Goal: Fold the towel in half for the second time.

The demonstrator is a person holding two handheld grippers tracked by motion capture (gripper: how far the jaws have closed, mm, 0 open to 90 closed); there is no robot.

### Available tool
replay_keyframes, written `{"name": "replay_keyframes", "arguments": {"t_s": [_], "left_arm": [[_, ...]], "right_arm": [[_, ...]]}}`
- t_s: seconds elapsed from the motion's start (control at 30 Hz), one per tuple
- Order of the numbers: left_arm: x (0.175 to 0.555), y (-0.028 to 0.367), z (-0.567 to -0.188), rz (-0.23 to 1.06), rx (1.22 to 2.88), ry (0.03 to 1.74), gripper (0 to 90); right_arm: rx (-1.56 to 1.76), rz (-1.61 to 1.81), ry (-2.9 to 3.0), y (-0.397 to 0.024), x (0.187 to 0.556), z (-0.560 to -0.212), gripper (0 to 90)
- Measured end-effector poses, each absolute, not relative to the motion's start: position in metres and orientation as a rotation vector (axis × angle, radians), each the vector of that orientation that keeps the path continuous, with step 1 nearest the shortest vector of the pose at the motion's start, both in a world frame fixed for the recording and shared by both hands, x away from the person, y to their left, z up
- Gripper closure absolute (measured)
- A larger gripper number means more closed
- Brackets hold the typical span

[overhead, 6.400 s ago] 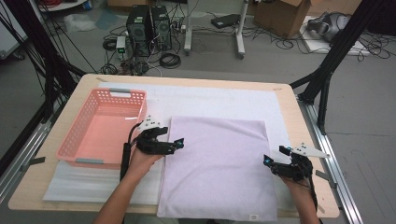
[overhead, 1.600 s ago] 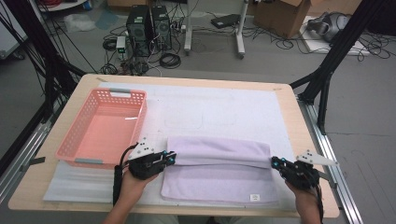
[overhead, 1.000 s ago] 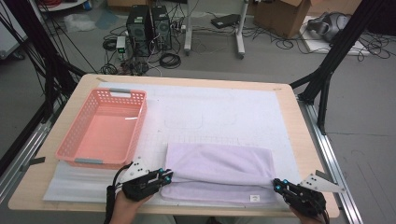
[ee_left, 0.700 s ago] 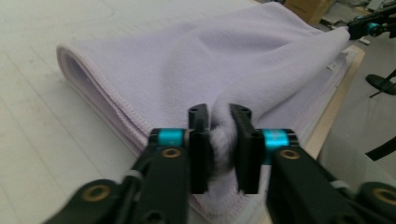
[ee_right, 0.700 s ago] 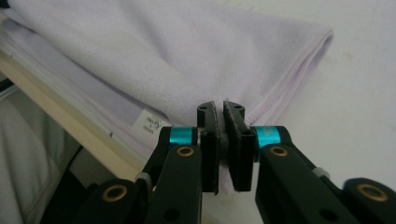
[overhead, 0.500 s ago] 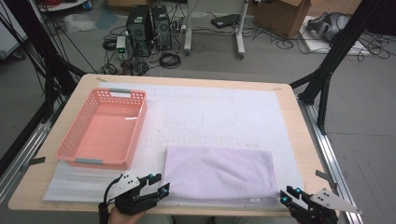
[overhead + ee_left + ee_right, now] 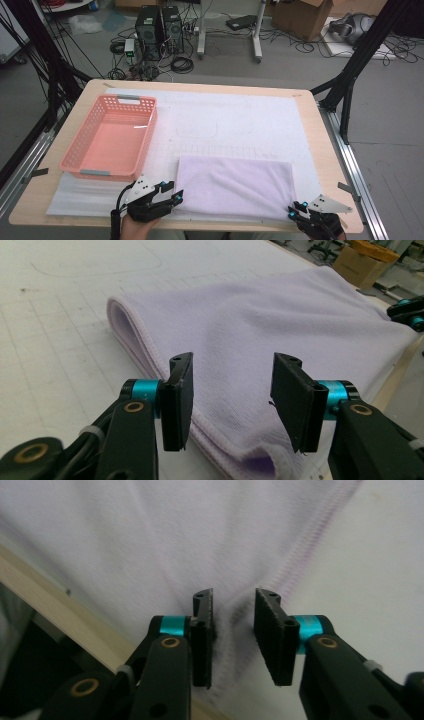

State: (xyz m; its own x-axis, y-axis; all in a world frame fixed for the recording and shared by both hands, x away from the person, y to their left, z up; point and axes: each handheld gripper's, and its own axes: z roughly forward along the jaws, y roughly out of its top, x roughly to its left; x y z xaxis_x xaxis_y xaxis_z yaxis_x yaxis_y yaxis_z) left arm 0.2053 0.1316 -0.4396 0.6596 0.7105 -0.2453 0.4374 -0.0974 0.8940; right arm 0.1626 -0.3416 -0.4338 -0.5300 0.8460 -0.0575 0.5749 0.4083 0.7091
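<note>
Folded in half now, the soft lilac terry towel [image 7: 235, 187], where several seconds back it lay spread full length over the white foam mat [image 7: 240, 120]. Rests flat at the near side of that mat, long edges running left to right, well right of the empty pink plastic lattice basket [image 7: 111, 137], which sits where it did in every earlier frame.

Left gripper [image 7: 230, 390] at the towel's near left corner, jaws lately parted and standing open; towel hem lying below and between the pads, not pinched. Seen from above as a black body with a grey plate [image 7: 178, 196] just touching the cloth's edge. A second ago, clamped on the corner; released since.

Right gripper [image 7: 234, 630] at the near right corner, over the wooden table edge [image 7: 55, 605]; jaws also lately parted, a narrow gap between them, stitched hem running beneath without being squeezed. In the high view low at the bottom margin [image 7: 296, 212].

No readable brand, label or writing; the small white tag visible earlier on the near hem not discernible now.
</note>
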Motion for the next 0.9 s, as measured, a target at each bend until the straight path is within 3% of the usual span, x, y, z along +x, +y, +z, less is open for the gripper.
{"name": "replay_keyframes", "arguments": {"t_s": [0.13,0.33,0.4,0.47,0.57,0.6,0.67,0.77,0.9], "left_arm": [[0.218,0.129,-0.438,0.292,1.735,0.930,48.5],[0.233,0.127,-0.434,0.293,1.734,0.929,48.4],[0.239,0.127,-0.434,0.286,1.736,0.929,48.3],[0.245,0.127,-0.434,0.286,1.741,0.930,48.1],[0.253,0.126,-0.434,0.304,1.745,0.946,47.2],[0.258,0.125,-0.433,0.317,1.745,0.961,46.9],[0.266,0.122,-0.433,0.309,1.750,0.976,45.6],[0.283,0.115,-0.434,0.324,1.787,0.997,43.1],[0.307,0.110,-0.437,0.321,1.811,1.058,42.7]], "right_arm": [[1.276,1.095,2.097,-0.359,0.171,-0.422,57.7],[1.479,1.131,2.002,-0.364,0.239,-0.434,57.7],[1.491,1.150,2.042,-0.357,0.261,-0.439,64.5],[1.468,1.059,2.090,-0.352,0.273,-0.443,85.1],[1.478,0.999,2.042,-0.351,0.278,-0.443,85.5],[1.479,0.979,2.052,-0.349,0.278,-0.442,83.9],[1.469,0.972,2.062,-0.350,0.277,-0.436,65.9],[1.519,1.159,1.984,-0.363,0.283,-0.428,48.6],[1.512,1.188,2.066,-0.361,0.302,-0.440,43.4]]}}
